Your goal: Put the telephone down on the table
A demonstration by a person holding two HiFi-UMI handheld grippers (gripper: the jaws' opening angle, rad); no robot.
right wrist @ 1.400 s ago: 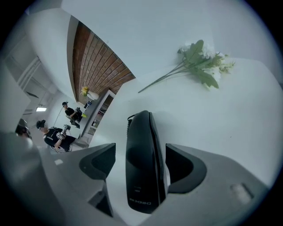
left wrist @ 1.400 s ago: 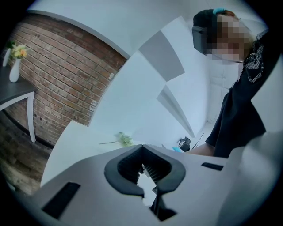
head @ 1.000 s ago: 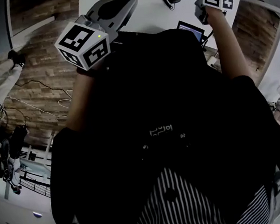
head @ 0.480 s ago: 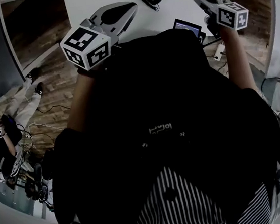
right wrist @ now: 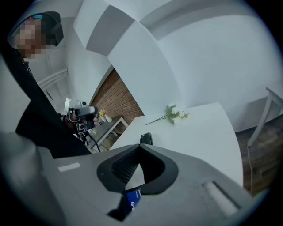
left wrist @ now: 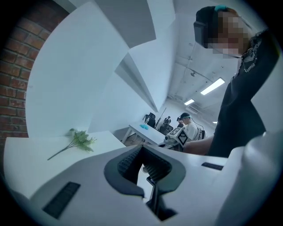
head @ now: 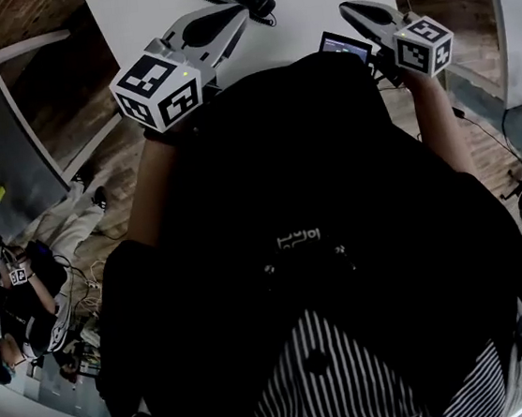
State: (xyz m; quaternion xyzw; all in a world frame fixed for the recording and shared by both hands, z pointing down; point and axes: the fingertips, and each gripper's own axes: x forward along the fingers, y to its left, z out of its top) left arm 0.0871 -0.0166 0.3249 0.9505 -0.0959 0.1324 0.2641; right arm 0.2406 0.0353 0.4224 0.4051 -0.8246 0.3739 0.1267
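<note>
Fingers of left gripper (left wrist: pixel 142 147) together, right gripper (right wrist: pixel 140 145) likewise (both empty)

The grey plastic left gripper (head: pixel 239 11), with its black-and-white marker cube (head: pixel 157 91), points forward and slightly down from the raised, bare left forearm (head: pixel 148 184). Its ribbed black jaws meet at the tips with nothing between them. The matching grey right gripper (head: pixel 347 9) is held at a similar height on the right forearm (head: pixel 435 125), jaws closed and empty. Both hands seem hidden behind the cubes.
</note>
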